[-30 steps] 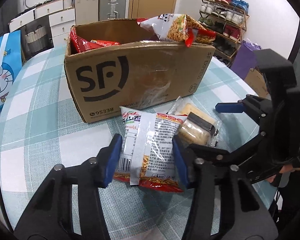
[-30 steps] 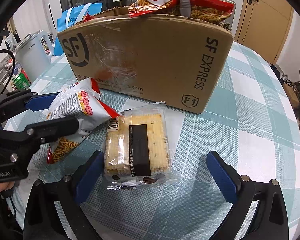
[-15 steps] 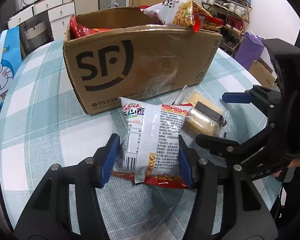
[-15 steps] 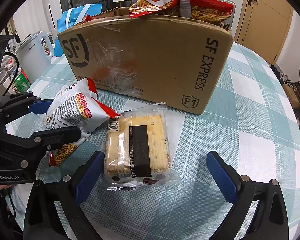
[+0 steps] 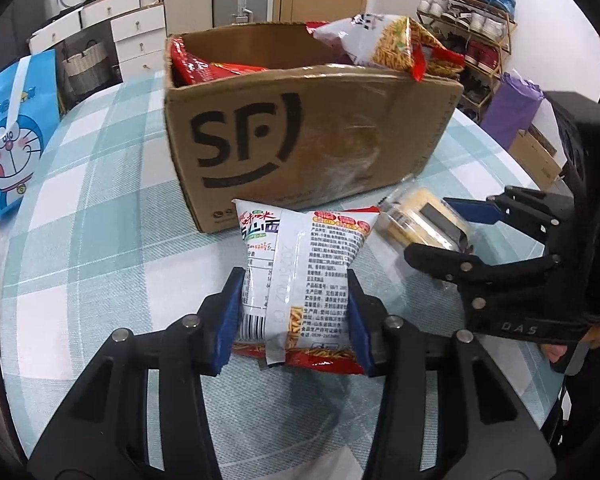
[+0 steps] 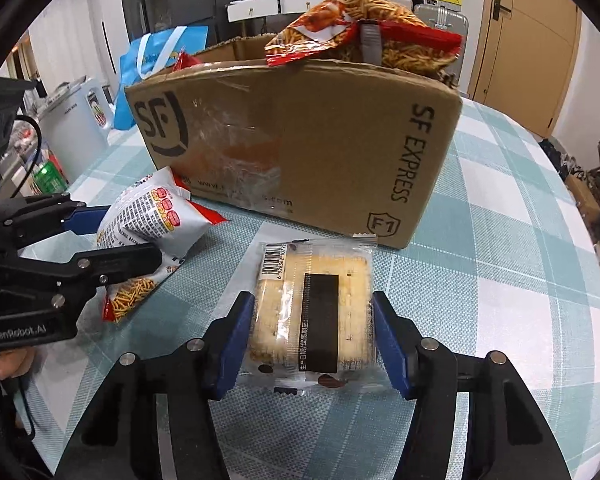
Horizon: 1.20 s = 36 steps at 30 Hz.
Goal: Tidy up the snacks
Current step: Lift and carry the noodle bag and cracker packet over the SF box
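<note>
My left gripper (image 5: 294, 318) is shut on a white and red noodle snack bag (image 5: 300, 276) and holds it off the checked table, in front of the cardboard SF box (image 5: 300, 140). The bag also shows at the left of the right wrist view (image 6: 156, 224). My right gripper (image 6: 314, 342) is shut on a clear-wrapped cracker pack (image 6: 314, 316) that still rests low over the table. The pack also shows in the left wrist view (image 5: 424, 220). The box (image 6: 300, 136) holds red snack bags, and one noodle bag (image 6: 364, 28) sticks out over its rim.
A blue cartoon bag (image 5: 10, 144) stands at the table's left edge. A green can (image 6: 46, 176) and a white appliance (image 6: 76, 120) sit beyond the left side. A shoe rack (image 5: 468, 20) and a purple bag (image 5: 512, 108) stand off the table's right.
My left gripper has lifted the noodle bag off the table. My right gripper has moved forward and closed from wide open onto the cracker pack.
</note>
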{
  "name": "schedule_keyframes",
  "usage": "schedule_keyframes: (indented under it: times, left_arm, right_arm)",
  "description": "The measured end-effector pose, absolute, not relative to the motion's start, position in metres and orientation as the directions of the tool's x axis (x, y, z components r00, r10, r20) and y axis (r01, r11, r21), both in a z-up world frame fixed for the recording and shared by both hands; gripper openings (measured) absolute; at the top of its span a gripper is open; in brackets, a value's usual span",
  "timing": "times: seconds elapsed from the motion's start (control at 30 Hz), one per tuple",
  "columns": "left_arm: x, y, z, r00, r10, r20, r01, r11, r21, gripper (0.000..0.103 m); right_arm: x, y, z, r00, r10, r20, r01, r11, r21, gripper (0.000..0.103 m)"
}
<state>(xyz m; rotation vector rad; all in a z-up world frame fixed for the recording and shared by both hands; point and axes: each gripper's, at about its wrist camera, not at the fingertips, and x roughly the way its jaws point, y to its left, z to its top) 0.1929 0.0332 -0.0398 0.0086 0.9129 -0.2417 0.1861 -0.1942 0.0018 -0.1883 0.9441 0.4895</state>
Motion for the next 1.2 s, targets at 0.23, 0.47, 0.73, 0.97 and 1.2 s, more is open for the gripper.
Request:
schedule_keyframes:
  times: [0.23,0.47,0.73,0.97,1.2]
  left_arm:
    - [0.193,0.035,-0.036,0.602,-0.201,-0.773,0.21,0.973,-0.09,0.043]
    - [0.189,0.042,-0.025,0.635,-0.232,-0.737,0.209,0.97,-0.125,0.043]
    - [0.181,0.046,-0.009,0.679,-0.25,-0.691,0.206,0.967,-0.147,0.043]
    - [0.172,0.052,0.008,0.716,-0.257,-0.649,0.197,0.966,-0.165,0.043]
    - [0.161,0.054,0.024,0.75,-0.241,-0.616,0.19,0.971,-0.148,0.043]
  right_arm:
    - [0.185,-0.194,0.002,0.475,0.352,-0.807,-0.497,0.864,0.084,0.059]
    - [0.177,-0.201,0.01,0.504,0.381,-0.775,-0.498,0.862,0.099,0.059]
    - [0.17,-0.208,0.028,0.549,0.425,-0.719,-0.509,0.853,0.115,0.059]
    - [0.161,-0.215,0.045,0.589,0.455,-0.668,-0.515,0.848,0.124,0.059]
    - [0.154,-0.217,0.063,0.623,0.49,-0.61,-0.524,0.84,0.14,0.059]
